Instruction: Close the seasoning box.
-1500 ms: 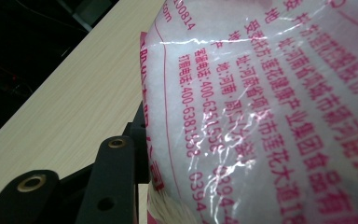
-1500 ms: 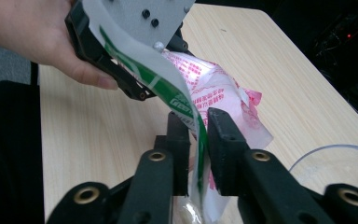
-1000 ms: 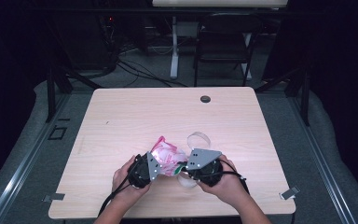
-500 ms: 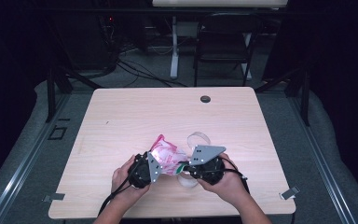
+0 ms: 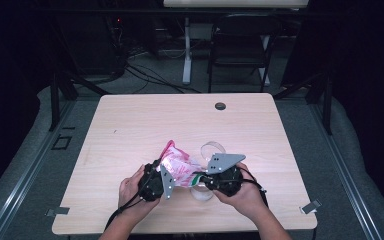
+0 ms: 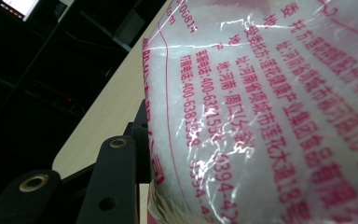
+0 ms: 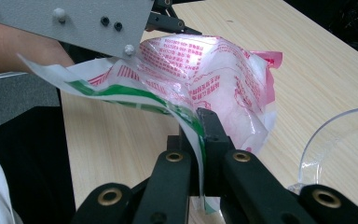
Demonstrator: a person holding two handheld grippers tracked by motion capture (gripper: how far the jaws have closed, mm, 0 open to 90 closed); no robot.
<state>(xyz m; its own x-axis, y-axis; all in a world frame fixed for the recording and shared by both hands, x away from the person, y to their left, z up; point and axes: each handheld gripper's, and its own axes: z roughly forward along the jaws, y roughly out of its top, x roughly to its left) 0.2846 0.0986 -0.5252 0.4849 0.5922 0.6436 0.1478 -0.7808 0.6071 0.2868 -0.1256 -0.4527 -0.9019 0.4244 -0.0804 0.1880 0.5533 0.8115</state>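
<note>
A pink-and-white plastic bag [image 5: 179, 167] of white granules, printed with red text, hangs between my two grippers just above the table's near edge. My left gripper [image 5: 166, 176] is shut on the bag's left side; in the left gripper view the bag [image 6: 270, 107] presses against one black finger [image 6: 119, 172] and hides the other. My right gripper [image 5: 198, 177] is shut on the bag's right edge. In the right gripper view its jaws [image 7: 199, 128] pinch a green-striped flap of the bag [image 7: 205, 79].
A clear plastic container [image 5: 212, 149] stands on the wooden table [image 5: 130, 125] just behind my right gripper; its rim [image 7: 335, 135] curves at the right of the right gripper view. A dark round grommet [image 5: 220, 106] sits near the far edge. A chair [image 5: 240, 45] stands beyond the table.
</note>
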